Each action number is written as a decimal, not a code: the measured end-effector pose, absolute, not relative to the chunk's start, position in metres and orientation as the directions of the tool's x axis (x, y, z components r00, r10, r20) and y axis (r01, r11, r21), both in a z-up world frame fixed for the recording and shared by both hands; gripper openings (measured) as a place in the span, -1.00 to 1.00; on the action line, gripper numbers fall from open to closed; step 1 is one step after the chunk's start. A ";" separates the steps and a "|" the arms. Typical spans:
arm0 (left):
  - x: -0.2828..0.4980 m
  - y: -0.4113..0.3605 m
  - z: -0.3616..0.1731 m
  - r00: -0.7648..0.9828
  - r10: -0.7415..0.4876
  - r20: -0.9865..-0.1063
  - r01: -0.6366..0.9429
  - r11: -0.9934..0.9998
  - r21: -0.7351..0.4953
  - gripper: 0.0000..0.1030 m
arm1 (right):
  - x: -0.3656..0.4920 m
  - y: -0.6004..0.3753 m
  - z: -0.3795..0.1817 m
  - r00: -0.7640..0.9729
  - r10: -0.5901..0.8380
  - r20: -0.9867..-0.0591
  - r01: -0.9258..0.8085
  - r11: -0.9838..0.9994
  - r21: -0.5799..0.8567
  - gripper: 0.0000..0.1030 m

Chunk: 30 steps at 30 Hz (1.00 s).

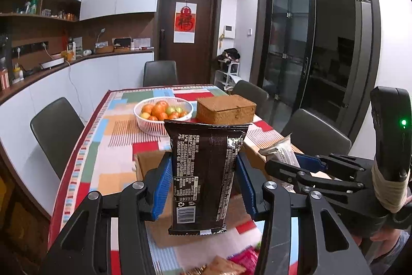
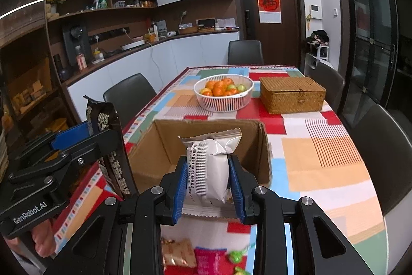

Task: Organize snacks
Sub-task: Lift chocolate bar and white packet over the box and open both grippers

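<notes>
Right wrist view: the right hand-held gripper [image 2: 208, 184] clamps a white snack packet [image 2: 213, 166] before the open cardboard box [image 2: 159, 146] at twelve o'clock, while the left hand-held gripper [image 1: 203, 179] clamps a dark snack packet [image 1: 206, 172] upright, apparently for boxing.

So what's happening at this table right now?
A person is sorting snacks with two handheld grippers. The left gripper is clamped on a dark brown snack packet, held upright above the table; the right gripper is clamped on a white snack packet. Both are in the air just in front of an open cardboard box on the patterned tablecloth. A few more wrapped snacks lie loose at the near edge. A fruit basket and a wicker box sit farther back.
</notes>
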<state>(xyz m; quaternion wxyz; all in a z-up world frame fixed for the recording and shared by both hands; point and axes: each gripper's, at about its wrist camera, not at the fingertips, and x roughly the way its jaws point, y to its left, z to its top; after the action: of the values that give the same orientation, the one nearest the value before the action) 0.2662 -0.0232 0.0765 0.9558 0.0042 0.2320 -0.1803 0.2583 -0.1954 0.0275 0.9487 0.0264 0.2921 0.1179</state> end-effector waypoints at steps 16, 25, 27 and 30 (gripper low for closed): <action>0.353 -0.025 0.046 0.775 -0.311 -0.551 0.299 0.947 -0.115 -0.08 | 0.335 -0.194 0.017 0.787 0.230 -0.572 -0.204 0.973 0.111 -0.37; 0.378 -0.031 0.021 0.718 -0.276 -0.639 0.267 0.957 -0.114 -0.07 | 0.366 -0.193 -0.005 0.733 0.252 -0.631 -0.206 0.968 0.146 -0.37; 0.379 -0.031 0.017 0.707 -0.262 -0.657 0.260 0.960 -0.103 0.10 | 0.371 -0.193 -0.010 0.723 0.252 -0.643 -0.203 0.967 0.151 -0.37; 0.369 -0.027 0.019 0.727 -0.241 -0.643 0.241 0.966 -0.089 0.38 | 0.373 -0.196 -0.014 0.706 0.248 -0.663 -0.186 0.969 0.164 -0.10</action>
<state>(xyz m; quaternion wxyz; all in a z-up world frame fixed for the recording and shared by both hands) 0.3693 -0.0268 0.0195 0.9292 0.0005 0.3462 -0.1297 0.3727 -0.1960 -0.0142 0.9227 0.0426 0.3646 0.1178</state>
